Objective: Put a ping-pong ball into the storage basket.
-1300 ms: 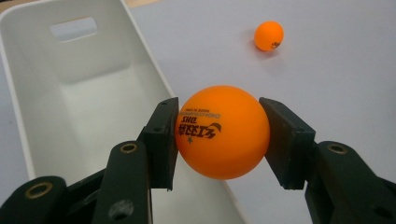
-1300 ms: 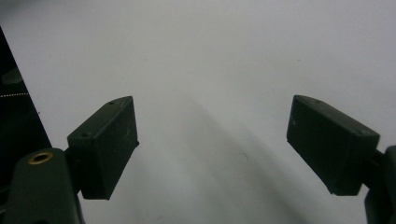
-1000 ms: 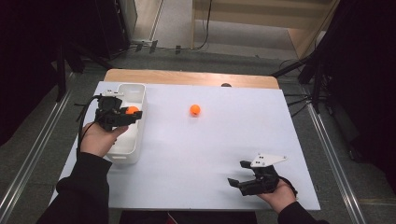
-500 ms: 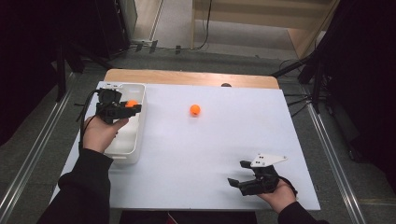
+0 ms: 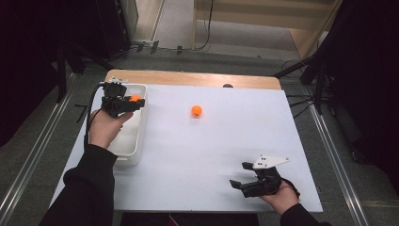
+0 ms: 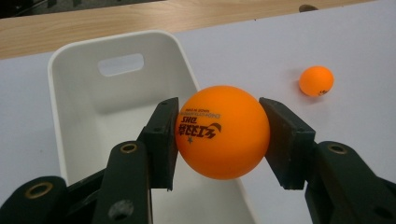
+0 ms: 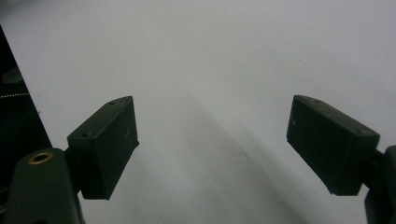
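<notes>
My left gripper [image 5: 131,101] is shut on an orange ping-pong ball [image 6: 222,131] with black print, held over the far end of a white bin [image 5: 133,136] at the table's left side. In the left gripper view both pads press the ball's sides, above the bin's [image 6: 93,107] right wall. A second orange ball [image 5: 196,111] lies on the white table top, right of the bin; it also shows as the small ball [image 6: 316,80] in the left gripper view. My right gripper [image 5: 241,175] rests near the front right edge, jaws wide apart with nothing between them [image 7: 212,144].
The white table top [image 5: 216,150] spans the middle between both hands. A wooden strip [image 5: 197,79] runs along the far edge, with a small dark spot [image 5: 227,85] on it. Grey floor and dark stands surround the table.
My left hand has carried the ball away from me along the bin toward its far end. The right gripper and the loose ball have stayed put.
</notes>
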{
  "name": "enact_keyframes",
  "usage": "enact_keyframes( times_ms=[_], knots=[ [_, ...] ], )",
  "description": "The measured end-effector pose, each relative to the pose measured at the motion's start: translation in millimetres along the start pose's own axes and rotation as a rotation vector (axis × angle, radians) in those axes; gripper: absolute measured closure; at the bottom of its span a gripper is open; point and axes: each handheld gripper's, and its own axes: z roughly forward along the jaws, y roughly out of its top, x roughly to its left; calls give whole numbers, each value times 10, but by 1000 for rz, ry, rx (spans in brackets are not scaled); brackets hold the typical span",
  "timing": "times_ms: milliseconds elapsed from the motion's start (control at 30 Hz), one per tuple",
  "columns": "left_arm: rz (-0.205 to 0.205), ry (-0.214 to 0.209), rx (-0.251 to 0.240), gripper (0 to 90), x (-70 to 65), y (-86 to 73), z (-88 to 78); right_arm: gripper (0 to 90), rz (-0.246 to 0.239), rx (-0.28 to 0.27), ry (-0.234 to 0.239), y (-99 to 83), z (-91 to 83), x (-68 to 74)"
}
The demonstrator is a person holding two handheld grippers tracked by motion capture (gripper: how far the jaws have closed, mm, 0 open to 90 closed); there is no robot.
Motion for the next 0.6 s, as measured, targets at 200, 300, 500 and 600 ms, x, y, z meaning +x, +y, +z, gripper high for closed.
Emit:
enact_keyframes(
  times_ms=[200, 300, 500, 600],
  knots=[
    [-9, 17, -8, 505, 24, 42, 58, 150, -1, -1, -2, -2, -2, -4],
    [-17, 29, -15, 505, 56, 55, 87, 150, 2, 1, -2, -4, -3, -3],
    [-15, 54, -21, 505, 113, 59, 142, 150, 2, 3, -4, -5, -5, -4],
    [-22, 56, -34, 505, 135, 51, 162, 150, 3, 3, -6, -4, -4, -4]
  ],
)
